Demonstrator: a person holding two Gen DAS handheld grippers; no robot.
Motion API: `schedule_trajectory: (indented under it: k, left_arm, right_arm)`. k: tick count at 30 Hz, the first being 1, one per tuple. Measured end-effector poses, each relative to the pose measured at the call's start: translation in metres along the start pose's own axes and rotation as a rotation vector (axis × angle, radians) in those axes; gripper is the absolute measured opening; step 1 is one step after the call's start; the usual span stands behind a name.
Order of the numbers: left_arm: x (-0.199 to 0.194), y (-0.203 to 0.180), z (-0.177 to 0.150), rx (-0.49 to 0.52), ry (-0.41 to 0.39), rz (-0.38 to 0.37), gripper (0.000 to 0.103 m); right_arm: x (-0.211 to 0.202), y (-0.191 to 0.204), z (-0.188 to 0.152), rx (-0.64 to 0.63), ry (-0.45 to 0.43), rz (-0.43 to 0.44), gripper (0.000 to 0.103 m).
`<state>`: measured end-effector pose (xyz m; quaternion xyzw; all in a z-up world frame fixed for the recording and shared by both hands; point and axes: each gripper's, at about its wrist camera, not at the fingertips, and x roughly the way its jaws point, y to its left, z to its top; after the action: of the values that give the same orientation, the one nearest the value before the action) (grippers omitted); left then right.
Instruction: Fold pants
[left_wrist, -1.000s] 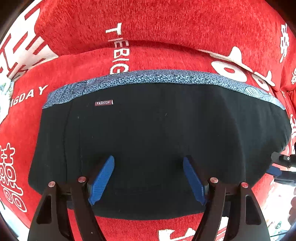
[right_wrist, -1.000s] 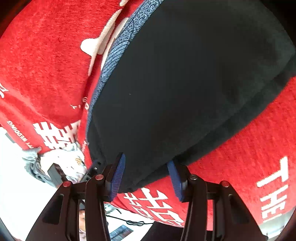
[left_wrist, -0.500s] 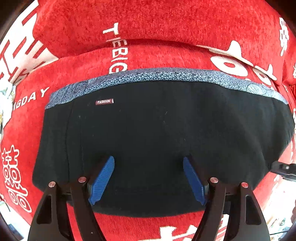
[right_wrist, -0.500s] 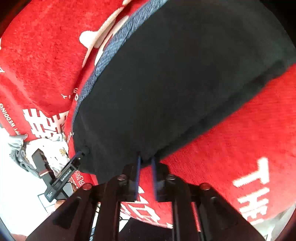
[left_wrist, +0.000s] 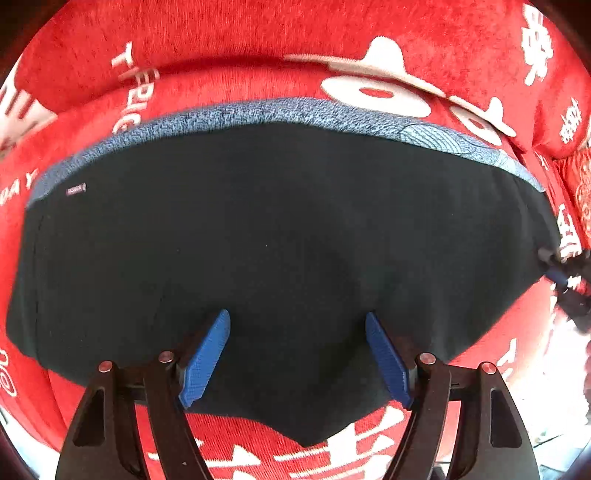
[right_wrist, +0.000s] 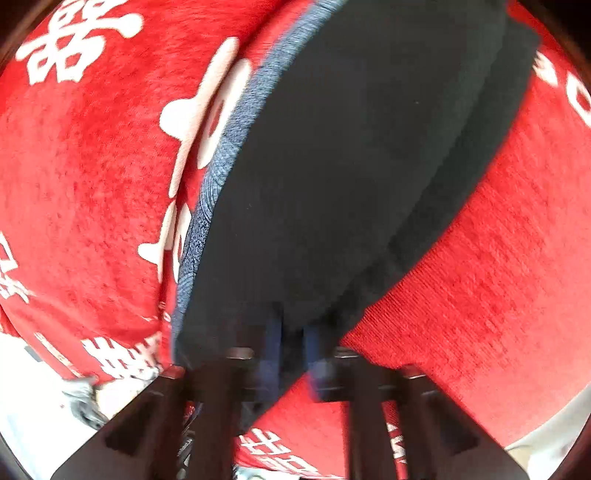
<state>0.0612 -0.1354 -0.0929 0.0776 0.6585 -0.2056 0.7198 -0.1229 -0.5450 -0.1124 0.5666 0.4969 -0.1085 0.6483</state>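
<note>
Since the earlier frames, the right gripper (right_wrist: 291, 343) has gone from spread jaws to jaws pressed nearly together on the near corner of the black pants (left_wrist: 280, 258), and that corner now looks slightly raised, with the right wrist view blurred by motion. The left gripper (left_wrist: 297, 354) has come a little closer over the fabric.

The pants lie folded on a red cover (left_wrist: 229, 40) printed with white characters and letters. Their blue-grey patterned waistband (left_wrist: 280, 110) runs along the far edge, with a small label (left_wrist: 75, 189) near its left end. In the left wrist view the left gripper's blue pads (left_wrist: 205, 360) stand wide apart above the near part of the fabric, holding nothing. The right gripper shows at that view's right edge, at the pants' corner.

Judged risks: the right jaws may be pinching only some of the stacked layers, so lifting could peel the fold apart. With just one corner held, the cloth could sag or twist and the next fold land crooked. The soft, uneven cover could also drag on the underside.
</note>
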Motion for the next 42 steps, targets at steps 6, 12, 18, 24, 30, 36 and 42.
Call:
schedule_trajectory:
  k: [6,12,18,24,30,36,42]
  left_arm:
    - [0.002,-0.01,0.001,0.058,0.03,0.037,0.077]
    - [-0.014,-0.032,0.015,0.041,0.017,0.041,0.077]
    - [-0.008,-0.09,0.039,0.075,-0.01,0.043,0.077]
    - [0.015,-0.103,0.024,0.035,0.014,0.087,0.077]
    - [0.015,-0.104,0.021,0.014,0.025,0.111,0.077]
    - [0.017,-0.105,0.023,-0.006,0.027,0.137,0.079]
    - [0.016,-0.108,0.024,-0.027,0.031,0.149,0.081]
  right_arm:
    - [0.001,-0.009,-0.011,-0.056,0.01,-0.027,0.009]
    - [-0.067,-0.038,0.021,-0.024,-0.165,-0.089,0.044]
    - [-0.1,-0.096,0.081,0.145,-0.287,-0.069,0.046]
    - [-0.085,-0.118,0.13,0.198,-0.213,-0.035,0.018]
    - [-0.098,-0.128,0.12,0.116,-0.158,-0.001,0.007]
    - [-0.099,-0.15,0.119,0.149,-0.158,0.061,0.055]
    - [-0.095,-0.133,0.146,0.103,-0.105,0.105,0.012]
